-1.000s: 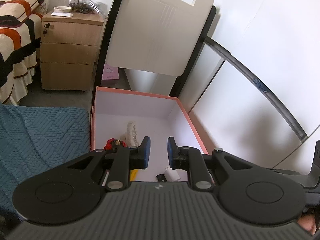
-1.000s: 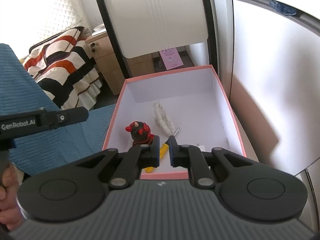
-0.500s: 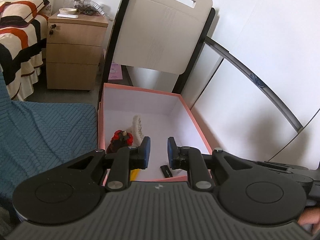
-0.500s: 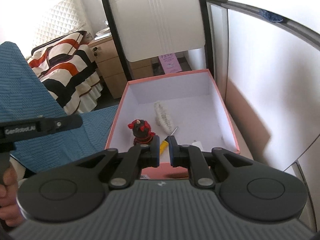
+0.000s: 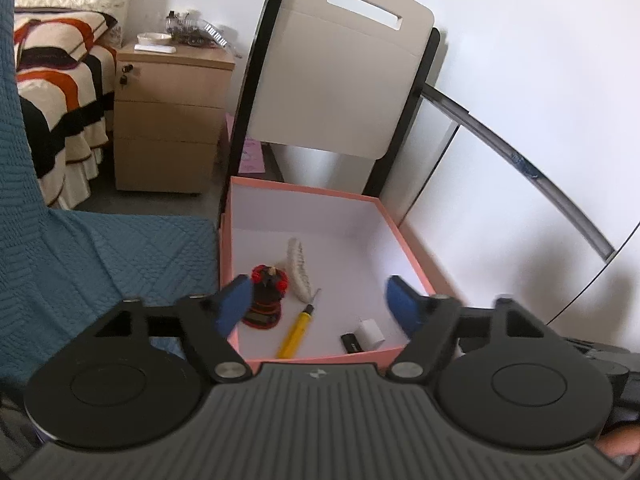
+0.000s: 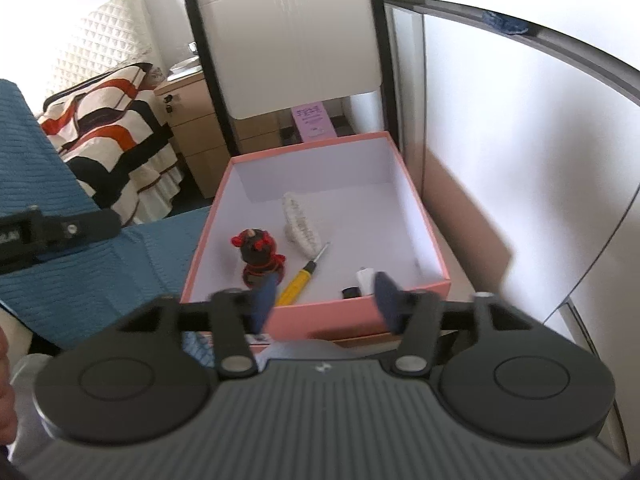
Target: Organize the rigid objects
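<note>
Two grippers, left gripper [image 5: 318, 300] and right gripper [image 6: 326, 294], are spreading their blue-padded fingers, gripping nothing. A yellow-handled screwdriver [image 5: 296, 330] lies near the front edge of the pink cardboard box [image 5: 404, 244].

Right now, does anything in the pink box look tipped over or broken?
Nothing stands out. In the pink box the red and black figurine stands upright, and the white brush, yellow screwdriver and small white block lie flat, unbroken.

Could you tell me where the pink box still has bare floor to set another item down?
The pink box is bare along its far wall and right wall, beyond the white brush. The near half is crowded: figurine, yellow screwdriver, white block and black piece.
</note>
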{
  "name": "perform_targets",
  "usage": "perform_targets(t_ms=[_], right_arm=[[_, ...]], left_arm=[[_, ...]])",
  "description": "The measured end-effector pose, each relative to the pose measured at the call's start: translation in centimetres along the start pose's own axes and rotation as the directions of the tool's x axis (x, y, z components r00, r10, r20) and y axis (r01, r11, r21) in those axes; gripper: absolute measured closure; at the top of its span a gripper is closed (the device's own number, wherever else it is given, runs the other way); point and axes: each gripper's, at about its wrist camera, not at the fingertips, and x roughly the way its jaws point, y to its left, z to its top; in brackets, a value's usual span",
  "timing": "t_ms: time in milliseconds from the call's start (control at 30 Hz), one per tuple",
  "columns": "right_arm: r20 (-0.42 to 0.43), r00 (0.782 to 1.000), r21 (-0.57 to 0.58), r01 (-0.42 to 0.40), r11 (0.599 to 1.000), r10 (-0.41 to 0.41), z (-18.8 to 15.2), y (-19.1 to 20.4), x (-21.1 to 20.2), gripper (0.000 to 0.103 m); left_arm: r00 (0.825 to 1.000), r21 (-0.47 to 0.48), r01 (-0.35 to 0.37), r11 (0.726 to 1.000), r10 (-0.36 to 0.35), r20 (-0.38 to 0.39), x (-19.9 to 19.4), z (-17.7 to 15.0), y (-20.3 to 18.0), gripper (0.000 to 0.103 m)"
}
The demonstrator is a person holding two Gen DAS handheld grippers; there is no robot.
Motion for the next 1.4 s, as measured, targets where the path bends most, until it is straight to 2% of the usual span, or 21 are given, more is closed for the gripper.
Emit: perform_targets(t_ms=[33, 100, 167, 533, 1400], right_arm=[[0.001, 1.000, 0.005, -0.002, 1.000, 0.002, 0.0, -0.2, 0.0, 0.038], [0.002, 1.000, 0.012, -0.001, 1.000, 0.001, -0.1, -0.4, 0.0, 0.023], [0.003, 1.000, 0.015, -0.003, 1.000, 0.003, -0.1, -0.6, 0.1, 0.018], [-0.022, 1.000, 0.006, 0.003, 1.000, -0.003, -0.3, -0.5, 0.4, 0.017], [-0.057, 0.998, -0.017, -0.004, 1.000, 0.003, -1.0, 0.9, 1.1, 0.017]], left_arm=[[1.000, 0.007, -0.007, 1.000, 0.007, 0.004, -0.1, -0.1, -0.1, 0.016], [1.000, 0.019, -0.012, 1.000, 0.012, 0.008, 0.0, -0.1, -0.3, 0.012], [1.000, 0.018, -0.020, 1.000, 0.020, 0.004, 0.1, -0.1, -0.3, 0.004], [0.996, 0.001, -0.092, 0.996, 0.092, -0.021, 0.7, -0.4, 0.5, 0.000], [0.990, 0.008, -0.134, 0.991, 0.134, -0.047, 0.1, -2.0, 0.5, 0.000]])
